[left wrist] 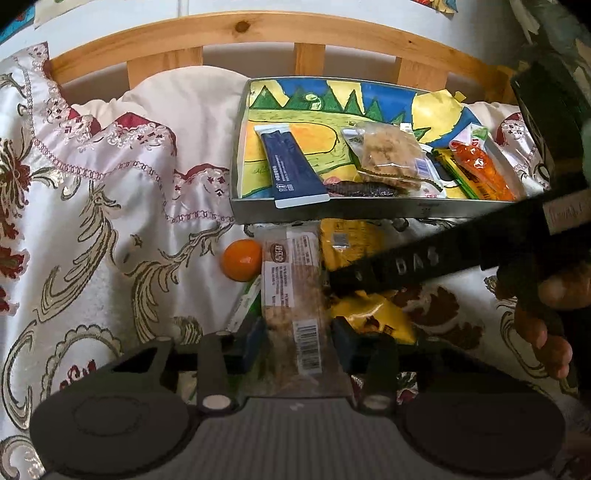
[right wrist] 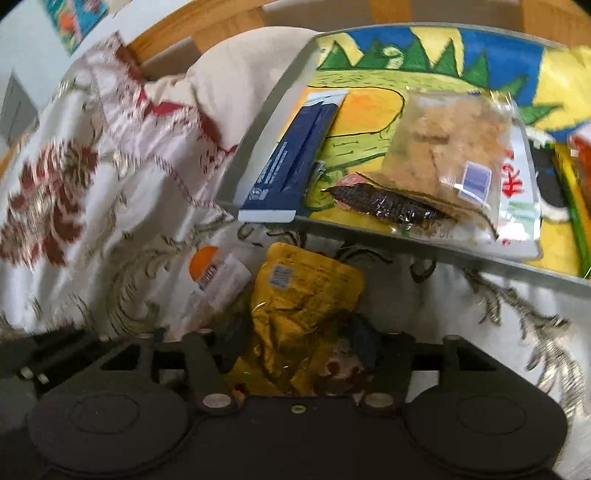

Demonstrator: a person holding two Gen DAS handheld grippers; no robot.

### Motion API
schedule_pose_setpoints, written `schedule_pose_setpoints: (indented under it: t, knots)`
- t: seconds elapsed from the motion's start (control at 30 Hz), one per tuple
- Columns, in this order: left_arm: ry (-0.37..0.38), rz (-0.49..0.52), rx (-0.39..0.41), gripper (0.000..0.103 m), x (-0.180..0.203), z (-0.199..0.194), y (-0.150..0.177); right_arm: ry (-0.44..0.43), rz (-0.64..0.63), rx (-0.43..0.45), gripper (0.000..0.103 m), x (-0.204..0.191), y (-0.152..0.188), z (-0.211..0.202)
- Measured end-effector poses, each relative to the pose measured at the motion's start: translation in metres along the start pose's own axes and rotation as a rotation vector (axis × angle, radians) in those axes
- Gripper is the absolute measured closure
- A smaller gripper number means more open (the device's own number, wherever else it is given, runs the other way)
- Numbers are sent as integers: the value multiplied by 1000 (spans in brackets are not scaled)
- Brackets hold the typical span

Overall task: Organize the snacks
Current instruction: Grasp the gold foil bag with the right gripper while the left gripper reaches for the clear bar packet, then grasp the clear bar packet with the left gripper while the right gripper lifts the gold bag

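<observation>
A metal tray [left wrist: 332, 212] lined with a bright drawing lies on the bed and holds a navy packet [left wrist: 291, 166], a clear cookie bag [left wrist: 388, 155], a dark wrapped snack [left wrist: 365, 189] and an orange packet [left wrist: 484, 170]. In front of it lie an orange fruit [left wrist: 242, 259], a clear cereal bar [left wrist: 291, 295] and a yellow pouch [left wrist: 373, 314]. My left gripper [left wrist: 297, 343] is shut on the cereal bar. My right gripper [right wrist: 295, 350] is shut on the yellow pouch [right wrist: 303, 302], just below the tray [right wrist: 406, 243]. The right gripper's black body [left wrist: 424, 262] crosses the left wrist view.
An embroidered white, gold and red bedspread [left wrist: 103, 221] covers the bed. A cream pillow [left wrist: 192, 110] and a wooden headboard [left wrist: 240, 29] stand behind the tray. A hand [left wrist: 546, 317] shows at the right edge.
</observation>
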State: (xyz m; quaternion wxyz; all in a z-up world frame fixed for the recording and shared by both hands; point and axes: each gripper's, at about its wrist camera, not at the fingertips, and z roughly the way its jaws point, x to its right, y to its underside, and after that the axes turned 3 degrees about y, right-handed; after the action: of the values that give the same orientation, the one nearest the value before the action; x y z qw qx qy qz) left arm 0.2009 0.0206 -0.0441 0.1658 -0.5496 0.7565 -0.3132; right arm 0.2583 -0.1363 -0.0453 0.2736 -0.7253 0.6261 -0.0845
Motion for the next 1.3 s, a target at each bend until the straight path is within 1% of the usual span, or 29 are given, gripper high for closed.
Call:
schedule_pose_setpoints:
  t: [0.1, 0.17, 0.27, 0.37, 0.43, 0.5, 0.57, 0.63, 0.7, 0.83, 0.97, 1.07, 1.13, 1.23, 1.3]
  knots:
    - [25, -41, -29, 60, -1, -1, -2, 20, -68, -14, 53, -5, 2, -2]
    - [46, -74, -50, 61, -2, -3, -2, 26, -113, -47, 54, -7, 4, -4]
    - [69, -108, -83, 60, -2, -6, 0, 32, -222, -108, 53, -13, 8, -10]
    - [78, -115, -91, 60, -2, -9, 1, 47, -281, -126, 49, -15, 17, -19]
    - [77, -122, -94, 60, -3, -8, 1, 53, -281, -121, 47, -14, 21, -22]
    - [78, -141, -94, 59, -6, -6, 0, 54, -265, -120, 40, -13, 24, -22]
    - [87, -166, -93, 56, -12, -5, -1, 63, -252, -112, 37, -12, 29, -24]
    - [94, -201, -86, 50, -19, -3, -3, 79, -256, -96, 35, -13, 35, -27]
    - [102, -231, -77, 47, -23, -1, -5, 89, -256, -77, 28, -15, 41, -28]
    - [103, -238, -73, 43, -25, 4, -6, 119, -262, -35, 27, -22, 52, -28]
    - [95, -216, -77, 43, -22, 9, -4, 140, -244, -1, 27, -24, 59, -29]
    - [90, -198, -75, 45, -20, 9, -3, 169, -256, 9, 27, -28, 62, -27]
    - [100, -189, -72, 51, -18, 9, -3, 179, -264, 11, 27, -30, 63, -26]
    - [108, -174, -79, 58, -15, 9, -3, 189, -271, 14, 30, -31, 64, -27]
    - [110, -165, -83, 61, -14, 10, -2, 189, -265, 13, 37, -31, 65, -28]
